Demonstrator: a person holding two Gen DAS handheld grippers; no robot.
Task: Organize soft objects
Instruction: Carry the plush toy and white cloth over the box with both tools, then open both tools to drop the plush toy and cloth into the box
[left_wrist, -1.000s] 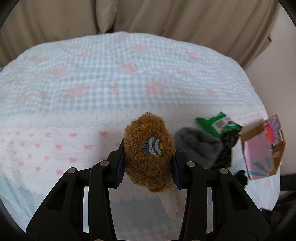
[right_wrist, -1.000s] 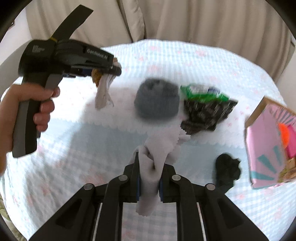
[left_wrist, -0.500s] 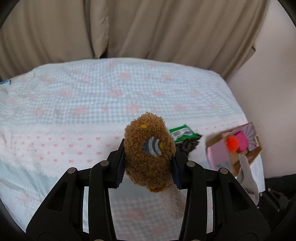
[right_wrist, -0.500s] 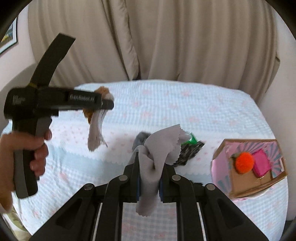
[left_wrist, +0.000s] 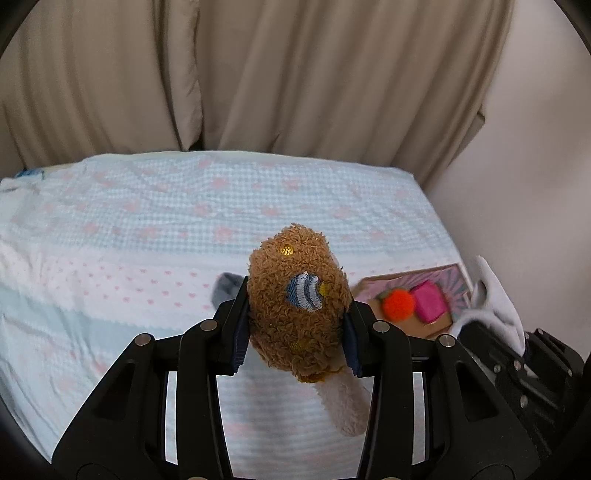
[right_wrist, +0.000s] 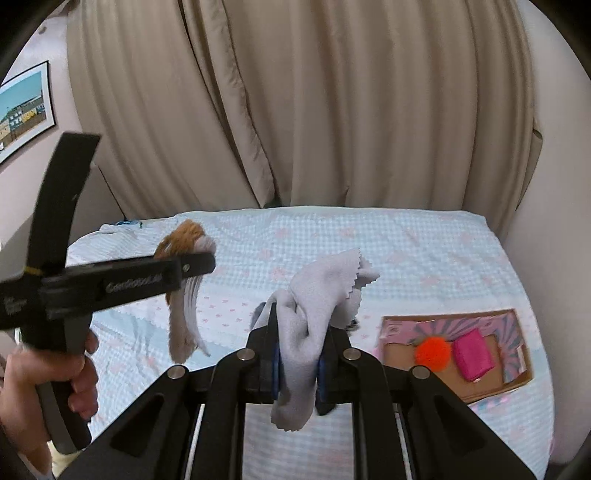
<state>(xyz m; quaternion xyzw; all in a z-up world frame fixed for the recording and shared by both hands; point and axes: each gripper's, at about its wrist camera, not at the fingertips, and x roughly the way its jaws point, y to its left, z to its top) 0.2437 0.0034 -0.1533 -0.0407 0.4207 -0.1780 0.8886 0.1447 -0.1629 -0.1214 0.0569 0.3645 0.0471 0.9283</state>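
Two black handheld grippers are raised above a bed covered in a pale blue gingham bedspread (left_wrist: 155, 206) with pink flowers and a white band of small pink bows. The left gripper (left_wrist: 295, 328) is clamped on a fuzzy brown sock (left_wrist: 297, 306) with a blue-and-white striped embroidered patch; the sock's cream-coloured end hangs down below the jaws. In the right wrist view the same sock (right_wrist: 183, 291) dangles from the left gripper, which a bare hand (right_wrist: 48, 384) grips by its handle at the left edge. The right gripper (right_wrist: 297, 365) is closed on a pale grey cloth (right_wrist: 314, 306) with zigzag-cut edges, bunched upward and also trailing below the fingers. At the right side of the bed lies an open cardboard box (right_wrist: 458, 354) with a pink patterned lining, holding an orange pom-pom (right_wrist: 433, 350) just beside a bright pink soft block (right_wrist: 473, 354). Beige curtains (right_wrist: 332, 103) hang behind the bed, and a framed picture (right_wrist: 22, 107) is on the wall at left
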